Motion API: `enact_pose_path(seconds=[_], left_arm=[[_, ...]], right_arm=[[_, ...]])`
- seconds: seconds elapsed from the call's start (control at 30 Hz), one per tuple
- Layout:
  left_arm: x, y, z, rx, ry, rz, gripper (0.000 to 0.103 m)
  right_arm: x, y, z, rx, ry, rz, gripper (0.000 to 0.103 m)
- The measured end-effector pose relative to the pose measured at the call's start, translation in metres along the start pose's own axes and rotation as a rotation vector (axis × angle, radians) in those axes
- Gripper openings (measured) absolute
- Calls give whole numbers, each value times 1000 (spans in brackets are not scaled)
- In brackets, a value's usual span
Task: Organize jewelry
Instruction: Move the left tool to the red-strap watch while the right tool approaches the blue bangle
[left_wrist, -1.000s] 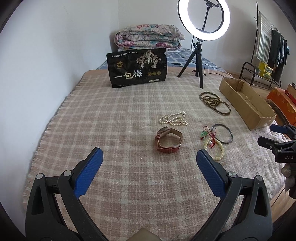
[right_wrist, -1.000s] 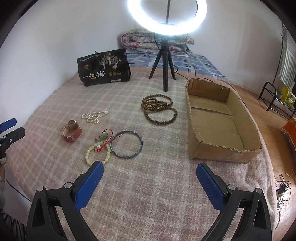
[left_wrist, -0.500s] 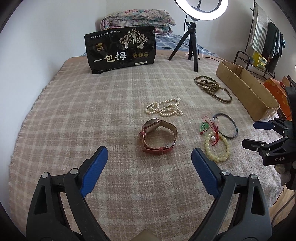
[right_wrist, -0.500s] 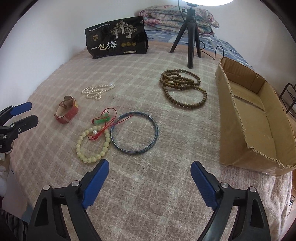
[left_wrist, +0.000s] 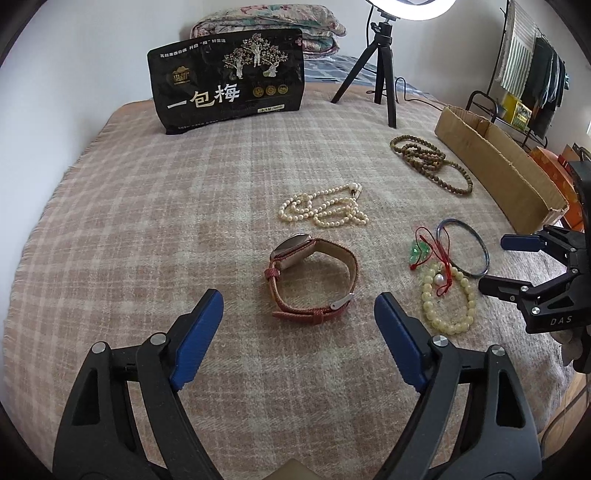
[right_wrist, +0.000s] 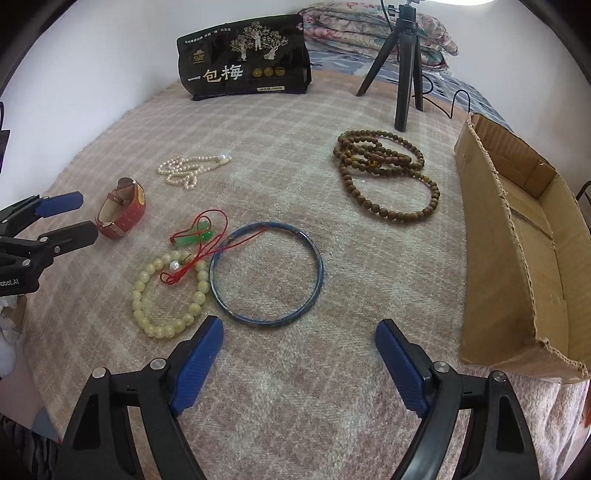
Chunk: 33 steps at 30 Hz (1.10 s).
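Jewelry (left_wrist: 314, 277) on plaid blanket (left_wrist: 147, 221)

The ring light (left_wrist: 413, 5) is cut by the top edge in both views, so only its lower arc shows above the tripod (left_wrist: 382, 70). The black bag (right_wrist: 245, 59) hides part of the folded quilt (right_wrist: 373, 27) behind it, and its small print is too fine to read. The box (right_wrist: 524, 236) runs past the right edge of the right wrist view. The clothes rack (left_wrist: 532, 74) is blurred at the left wrist view's rim.
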<state>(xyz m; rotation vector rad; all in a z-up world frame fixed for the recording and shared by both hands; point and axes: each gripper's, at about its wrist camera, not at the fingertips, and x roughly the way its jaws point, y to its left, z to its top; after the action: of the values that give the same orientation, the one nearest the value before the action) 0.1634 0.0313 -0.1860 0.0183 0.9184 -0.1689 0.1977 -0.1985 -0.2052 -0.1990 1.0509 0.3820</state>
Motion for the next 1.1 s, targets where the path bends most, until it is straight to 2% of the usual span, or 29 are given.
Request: enact_pose_path(seconds=[0.3, 0.73, 1.1], left_arm=[[23, 4, 7, -56, 26, 6, 86], [33, 6, 5, -55, 39, 4, 86], [35, 6, 8, -52, 35, -15, 68]], right_arm=[[5, 1, 5, -29, -4, 4, 87], [15, 5, 18, -54, -10, 7, 88], [27, 8, 31, -62, -18, 19, 89]])
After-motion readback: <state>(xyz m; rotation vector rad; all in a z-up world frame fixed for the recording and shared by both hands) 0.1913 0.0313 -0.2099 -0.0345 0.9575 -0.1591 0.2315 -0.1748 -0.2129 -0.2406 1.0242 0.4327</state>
